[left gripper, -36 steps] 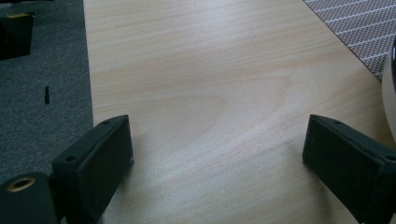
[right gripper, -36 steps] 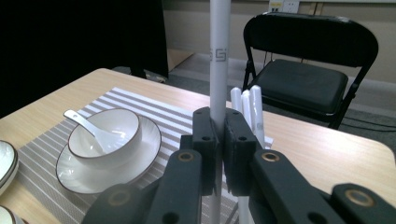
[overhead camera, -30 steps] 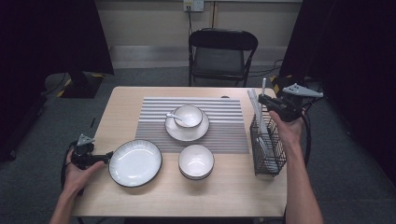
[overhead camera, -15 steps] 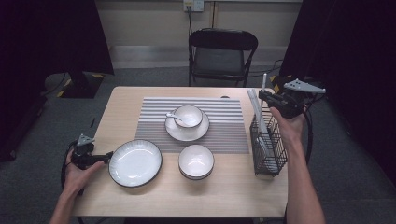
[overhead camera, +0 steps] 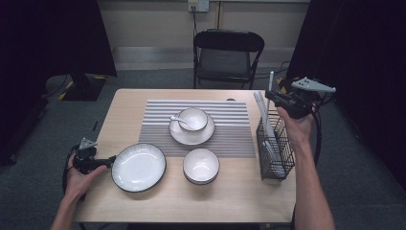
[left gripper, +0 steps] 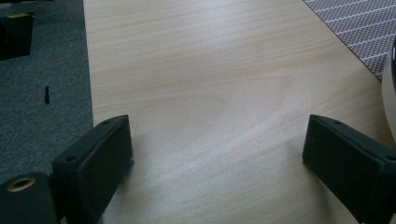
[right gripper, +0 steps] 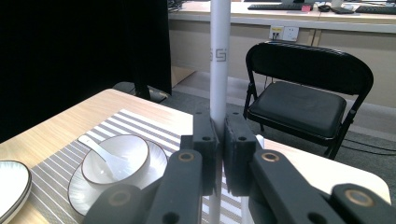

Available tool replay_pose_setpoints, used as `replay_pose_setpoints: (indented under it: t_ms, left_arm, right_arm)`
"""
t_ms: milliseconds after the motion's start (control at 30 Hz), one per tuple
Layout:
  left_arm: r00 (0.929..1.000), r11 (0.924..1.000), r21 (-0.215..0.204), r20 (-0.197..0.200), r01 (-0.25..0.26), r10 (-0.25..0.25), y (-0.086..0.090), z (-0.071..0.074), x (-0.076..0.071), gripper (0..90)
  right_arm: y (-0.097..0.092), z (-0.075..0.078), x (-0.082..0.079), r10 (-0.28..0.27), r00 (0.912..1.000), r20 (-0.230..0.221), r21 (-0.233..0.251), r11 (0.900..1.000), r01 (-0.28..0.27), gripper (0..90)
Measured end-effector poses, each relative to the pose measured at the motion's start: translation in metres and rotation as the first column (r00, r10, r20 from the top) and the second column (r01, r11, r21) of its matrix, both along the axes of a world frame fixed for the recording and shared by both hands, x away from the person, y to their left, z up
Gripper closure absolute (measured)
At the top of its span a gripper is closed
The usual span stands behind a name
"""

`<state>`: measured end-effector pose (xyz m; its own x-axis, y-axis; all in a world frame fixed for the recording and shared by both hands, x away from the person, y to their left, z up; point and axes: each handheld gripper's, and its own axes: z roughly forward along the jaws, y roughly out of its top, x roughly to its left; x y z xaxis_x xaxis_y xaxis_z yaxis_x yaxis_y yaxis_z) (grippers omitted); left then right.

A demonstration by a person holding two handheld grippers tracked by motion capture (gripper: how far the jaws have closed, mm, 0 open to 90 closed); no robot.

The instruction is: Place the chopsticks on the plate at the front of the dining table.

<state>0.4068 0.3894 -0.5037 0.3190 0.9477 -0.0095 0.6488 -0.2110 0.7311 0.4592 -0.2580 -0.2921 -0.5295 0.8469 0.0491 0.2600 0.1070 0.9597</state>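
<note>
Right hand-held gripper (right gripper: 218, 135) clamps an upright white chopstick (right gripper: 219, 60); left hand-held gripper (left gripper: 219, 149) gapes empty

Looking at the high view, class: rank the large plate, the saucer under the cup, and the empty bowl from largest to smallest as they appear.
1. Large plate
2. Saucer
3. Empty bowl
The saucer and bowl look close in width, and the bowl sits nearer the camera, so their order is unsure.
</note>
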Motion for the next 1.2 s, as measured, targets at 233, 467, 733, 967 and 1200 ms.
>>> replay_pose_setpoints:
  t_ms: [233,467,733,967,1200]
  left_arm:
    - [1.0,1.0,-0.001,0.0,0.001,-0.001,0.0,0.0,0.0,7.9]
    - [1.0,1.0,-0.001,0.0,0.001,-0.001,0.0,0.0,0.0,7.9]
    - [1.0,1.0,-0.001,0.0,0.001,-0.001,0.0,0.0,0.0,7.8]
    - [1.0,1.0,-0.001,-0.001,0.001,-0.001,0.0,0.0,0.0,7.9]
    - [1.0,1.0,0.0,-0.001,0.0,0.0,0.0,0.0,0.0,7.9]
  right_arm:
    - [0.001,0.001,-0.001,-0.003,1.0,0.004,0.001,1.0,0.003,85.2]
    - [0.004,0.002,-0.001,-0.003,1.0,0.008,-0.006,1.0,0.003,85.2]
    - [0.008,0.013,-0.004,0.005,0.9995,0.031,-0.016,0.9999,-0.005,85.2]
    - [0.012,0.023,-0.006,0.01,0.9987,0.049,-0.025,0.9997,-0.009,85.2]
    - [0.014,0.031,-0.007,0.016,0.9977,0.066,-0.028,0.9995,-0.014,85.2]
